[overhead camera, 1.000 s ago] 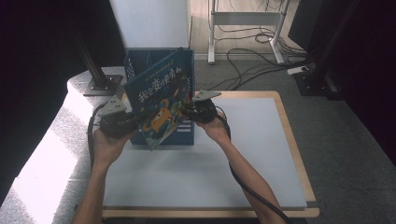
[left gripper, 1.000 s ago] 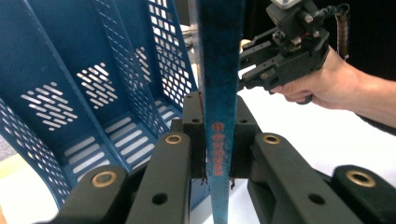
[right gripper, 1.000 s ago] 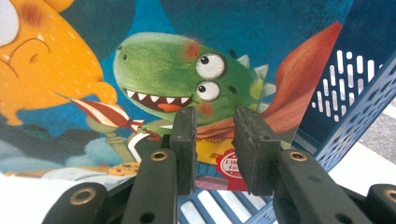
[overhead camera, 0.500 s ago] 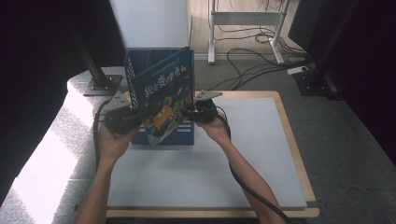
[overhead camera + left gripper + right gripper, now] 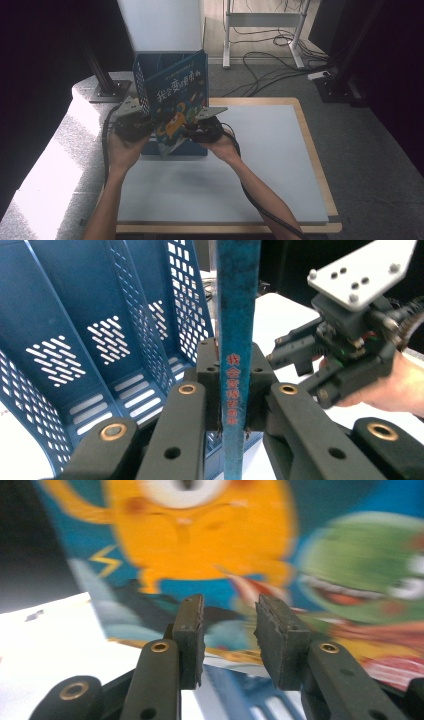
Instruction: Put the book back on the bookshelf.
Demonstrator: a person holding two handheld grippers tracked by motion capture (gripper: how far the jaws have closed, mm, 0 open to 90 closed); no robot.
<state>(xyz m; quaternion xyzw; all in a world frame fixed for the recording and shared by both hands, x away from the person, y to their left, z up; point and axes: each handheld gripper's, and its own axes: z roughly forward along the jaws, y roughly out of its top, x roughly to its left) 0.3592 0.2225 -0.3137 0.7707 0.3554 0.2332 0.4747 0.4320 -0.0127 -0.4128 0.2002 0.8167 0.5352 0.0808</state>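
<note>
A blue picture book (image 5: pixel 180 102) with cartoon monsters on its cover stands nearly upright in front of a blue slotted file rack (image 5: pixel 142 82). My left gripper (image 5: pixel 142 127) is shut on the book's spine (image 5: pixel 237 315), low down, and the rack's dividers (image 5: pixel 100 330) are just behind it. My right gripper (image 5: pixel 194 131) is at the book's right side, and its jaws (image 5: pixel 229 615) are open, facing the blurred cover (image 5: pixel 200 545) with nothing between them. The left gripper view shows the right gripper (image 5: pixel 292 347) beside the spine, apart from it.
The rack stands at the far left of a white mat (image 5: pixel 260 165) on a wooden-edged table (image 5: pixel 320 180). A white box (image 5: pixel 162 25) rises behind the rack. A metal post base (image 5: pixel 107 90) sits to the left, and cables (image 5: pixel 260 65) lie on the floor beyond.
The book has turned from a leftward tilt to nearly upright and risen a little. Both hands stay at its lower sides.
</note>
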